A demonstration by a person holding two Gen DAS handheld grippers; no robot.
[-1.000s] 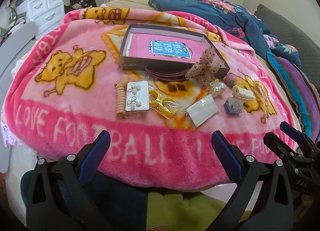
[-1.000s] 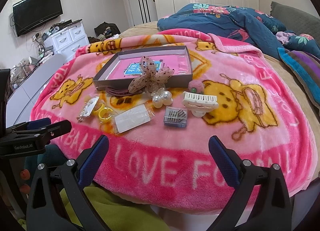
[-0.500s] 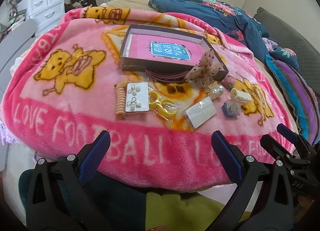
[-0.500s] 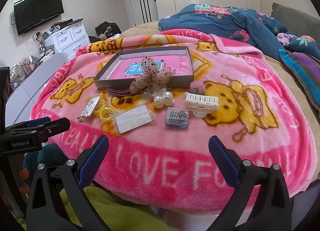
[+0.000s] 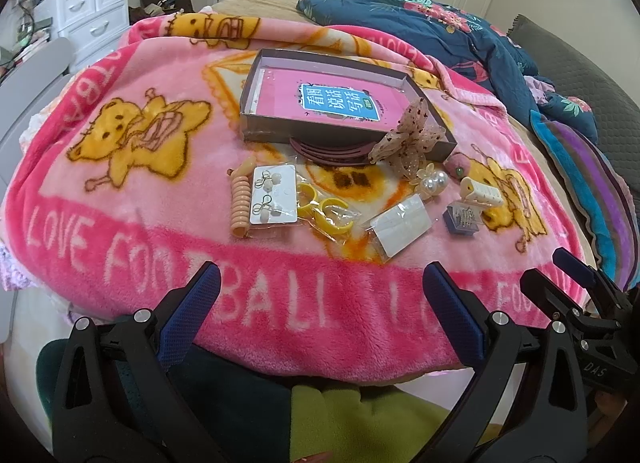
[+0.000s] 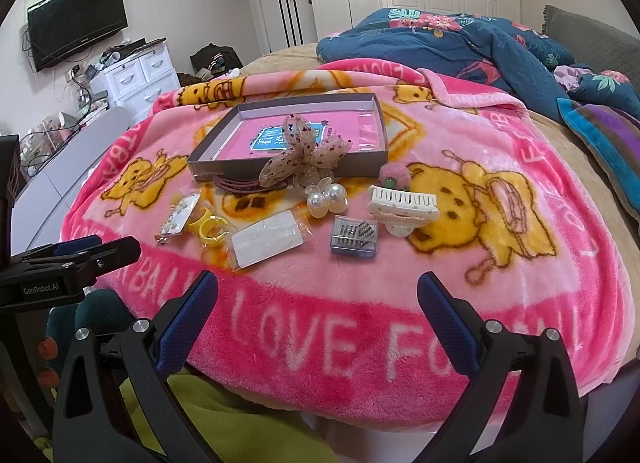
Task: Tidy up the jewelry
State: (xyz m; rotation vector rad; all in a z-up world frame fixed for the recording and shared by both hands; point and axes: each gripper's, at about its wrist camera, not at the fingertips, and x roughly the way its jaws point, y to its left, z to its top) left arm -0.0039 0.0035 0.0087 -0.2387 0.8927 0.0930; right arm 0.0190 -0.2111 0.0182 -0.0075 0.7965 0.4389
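Observation:
A shallow grey box [image 5: 256, 75] [image 6: 382, 119] with a pink book inside lies on the pink blanket. In front of it lie a spotted bow clip [image 5: 408, 139] [image 6: 304, 155], dark hairbands [image 5: 328, 151], a pearl clip [image 5: 434, 183] [image 6: 326, 199], a cream claw clip [image 5: 480, 193] [image 6: 402, 207], a small grey box of pins [image 5: 462, 219] [image 6: 354, 237], a white packet [image 5: 400, 227] [image 6: 266, 239], yellow rings [image 5: 326, 213] [image 6: 208, 225], an earring card [image 5: 274, 199] and a peach coil tie [image 5: 240, 203]. My left gripper [image 5: 320, 303] and right gripper [image 6: 318, 303] are open, empty, at the bed's near edge.
A blue floral duvet [image 6: 440, 39] and striped pillow [image 5: 592, 191] lie at the right. A white drawer unit [image 6: 136, 79] and a wall TV [image 6: 76, 19] stand at the left. Green and dark cloth [image 5: 320, 415] lies below the grippers.
Both grippers have drifted slightly toward the bed. The items on the blanket have not moved.

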